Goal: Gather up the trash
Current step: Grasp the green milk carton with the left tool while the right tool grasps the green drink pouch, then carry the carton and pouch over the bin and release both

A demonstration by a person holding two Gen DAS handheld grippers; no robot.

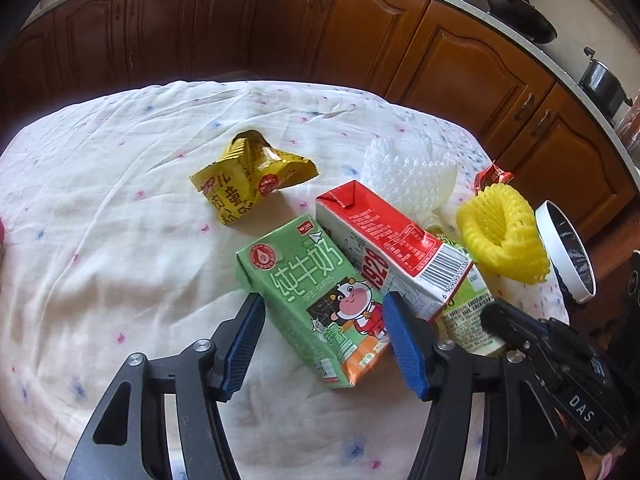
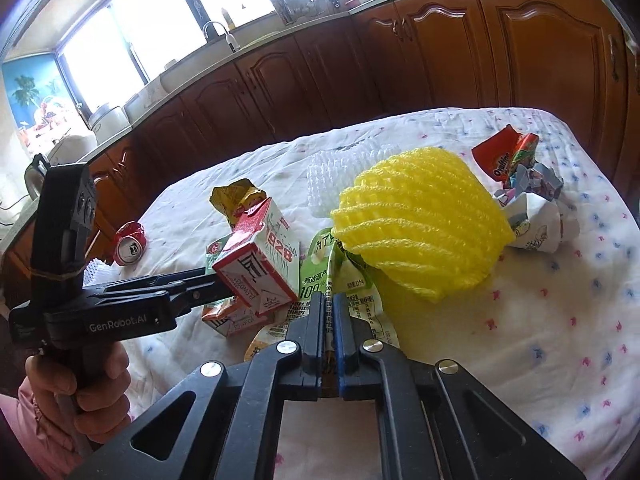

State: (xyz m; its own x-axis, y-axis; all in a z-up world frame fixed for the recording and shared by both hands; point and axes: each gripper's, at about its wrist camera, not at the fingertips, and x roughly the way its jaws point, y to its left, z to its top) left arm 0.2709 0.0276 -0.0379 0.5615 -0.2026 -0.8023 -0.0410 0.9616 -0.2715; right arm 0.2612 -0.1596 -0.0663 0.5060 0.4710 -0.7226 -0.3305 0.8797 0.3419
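My left gripper is open, its blue pads on either side of a green milk carton lying on the cloth-covered table. A red and white carton leans over it. My right gripper is shut on a green and white wrapper, partly under a yellow foam net. In the left wrist view the right gripper body shows at lower right and the foam net sits by it. A yellow snack wrapper lies farther back.
A white foam net lies behind the cartons. A crushed red can, an Ovaltine packet and crumpled paper lie on the table. A white-rimmed bin stands off the table's right edge. Brown cabinets stand behind.
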